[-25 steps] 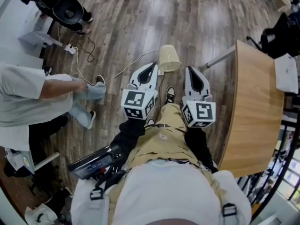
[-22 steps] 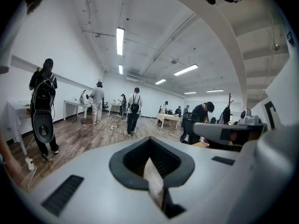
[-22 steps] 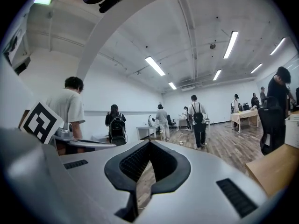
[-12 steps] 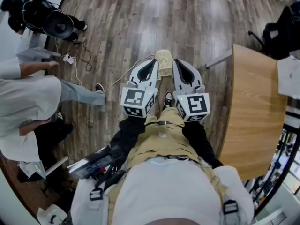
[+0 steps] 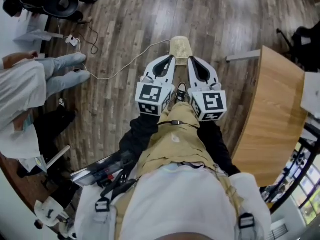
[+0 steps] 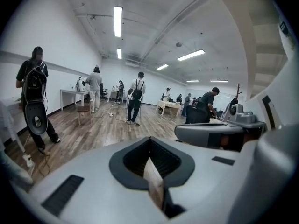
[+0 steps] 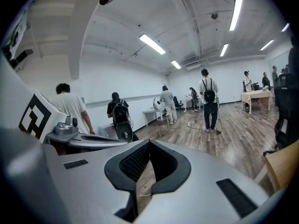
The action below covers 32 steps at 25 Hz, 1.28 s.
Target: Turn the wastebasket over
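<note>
My left claw (image 5: 170, 59) is closed, its jaws meeting at the tip with nothing between them. My right claw (image 5: 190, 59) is closed the same way and is also empty. They sit side by side, close together, and both point at the wastebasket (image 5: 181, 46). The cream, lattice-walled wastebasket sits on the wood floor (image 5: 225, 19) just past both tips, centred between them. From the head view I can't tell whether either tip touches it, or whether it stands upright or lies over. Neither claw view shows it; they look out across the room at people standing far off.

A white cable (image 5: 131, 63) trails across the floor to the left of the wastebasket. Further left of it are a person's legs in jeans (image 5: 64, 71). A wooden table (image 5: 272, 119) stands to the right of the wastebasket, well apart from it. My shoe (image 5: 181, 92) shows between the two claws, nearer to me than the wastebasket.
</note>
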### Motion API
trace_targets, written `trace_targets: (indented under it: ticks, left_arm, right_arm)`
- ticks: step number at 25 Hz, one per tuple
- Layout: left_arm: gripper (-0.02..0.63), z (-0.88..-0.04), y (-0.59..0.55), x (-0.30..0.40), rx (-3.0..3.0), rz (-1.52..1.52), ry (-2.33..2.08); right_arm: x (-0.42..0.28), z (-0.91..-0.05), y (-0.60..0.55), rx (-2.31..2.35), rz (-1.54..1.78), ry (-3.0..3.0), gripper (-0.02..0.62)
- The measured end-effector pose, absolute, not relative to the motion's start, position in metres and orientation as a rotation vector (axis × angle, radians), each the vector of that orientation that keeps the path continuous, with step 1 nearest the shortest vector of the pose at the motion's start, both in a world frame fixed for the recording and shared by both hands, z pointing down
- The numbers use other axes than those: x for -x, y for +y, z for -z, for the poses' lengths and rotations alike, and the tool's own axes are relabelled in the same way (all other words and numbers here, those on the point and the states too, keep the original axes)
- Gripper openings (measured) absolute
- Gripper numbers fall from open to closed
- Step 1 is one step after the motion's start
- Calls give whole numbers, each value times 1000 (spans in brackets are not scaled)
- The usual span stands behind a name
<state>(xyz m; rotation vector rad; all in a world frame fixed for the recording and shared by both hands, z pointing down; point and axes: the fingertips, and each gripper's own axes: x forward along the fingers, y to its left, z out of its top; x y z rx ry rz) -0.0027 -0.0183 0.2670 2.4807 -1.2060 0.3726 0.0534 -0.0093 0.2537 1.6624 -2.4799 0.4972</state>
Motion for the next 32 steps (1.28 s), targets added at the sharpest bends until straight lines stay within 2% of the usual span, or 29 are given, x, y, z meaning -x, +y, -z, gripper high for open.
trace_targets:
  ticks: [14, 23, 32]
  left_arm:
    - [2, -476, -30, 57, -2130, -668, -1019]
    - [2, -615, 5, 76, -1893, -809, -895]
    - [2, -698, -2, 74, -1791, -809, -901]
  right_arm:
    - [-5, -455, -8, -1418, -838, -2149, 21]
    - [-6, -604, -8, -1323, -1005, -1975, 21]
    - [-5, -711, -22, -1188, -1059, -1957, 21]
